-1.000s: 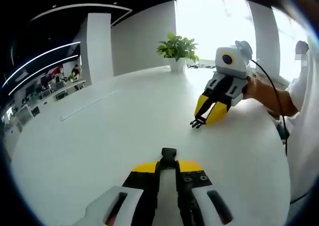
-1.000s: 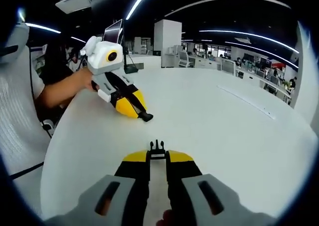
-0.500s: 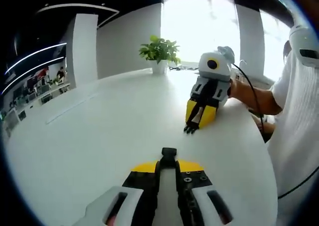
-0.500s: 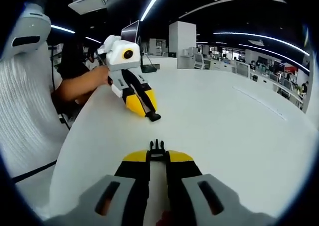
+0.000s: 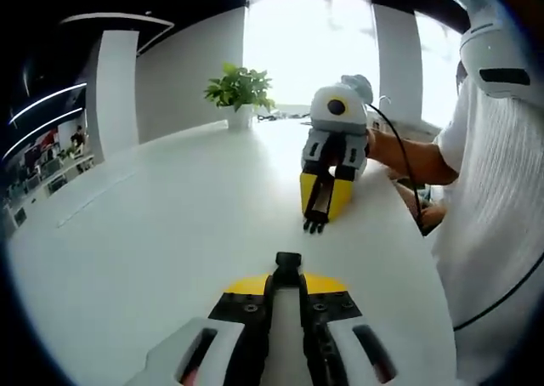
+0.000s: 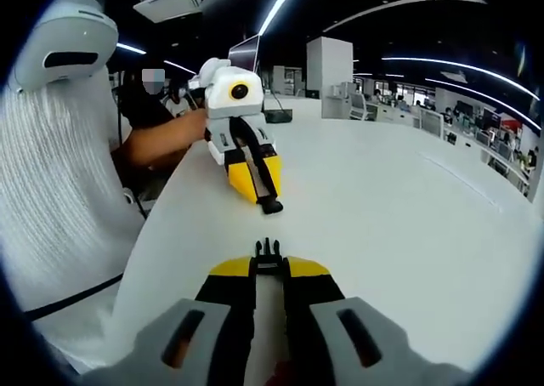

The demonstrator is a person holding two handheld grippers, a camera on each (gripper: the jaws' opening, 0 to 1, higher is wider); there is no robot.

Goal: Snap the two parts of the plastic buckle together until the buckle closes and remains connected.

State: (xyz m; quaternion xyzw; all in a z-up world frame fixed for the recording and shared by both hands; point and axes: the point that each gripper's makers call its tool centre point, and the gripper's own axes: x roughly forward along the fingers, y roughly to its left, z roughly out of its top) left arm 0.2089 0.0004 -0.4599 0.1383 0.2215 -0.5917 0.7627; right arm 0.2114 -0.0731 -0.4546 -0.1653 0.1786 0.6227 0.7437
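Note:
In the left gripper view my left gripper (image 5: 288,269) is shut on the black socket half of the buckle (image 5: 288,259), whose end pokes out past the jaw tips. Facing it across the white table, my right gripper (image 5: 316,220) holds the black pronged half (image 5: 314,225) pointing toward me. In the right gripper view my right gripper (image 6: 268,257) is shut on the pronged half (image 6: 268,250), and the left gripper (image 6: 269,201) comes in from the upper left with the socket half (image 6: 272,206) at its tip. A gap of table lies between the two halves.
The white table (image 5: 161,224) is wide and bare around the grippers. A potted plant (image 5: 239,93) stands at its far edge. The person's white-sleeved body (image 6: 59,182) and arm (image 5: 408,152) border one side. Office desks stand in the background (image 6: 442,114).
Both views have swung so the opposite gripper now sits nearer the centre line and points more directly at the camera. The two buckle halves are closer to lined up; both grips are unchanged.

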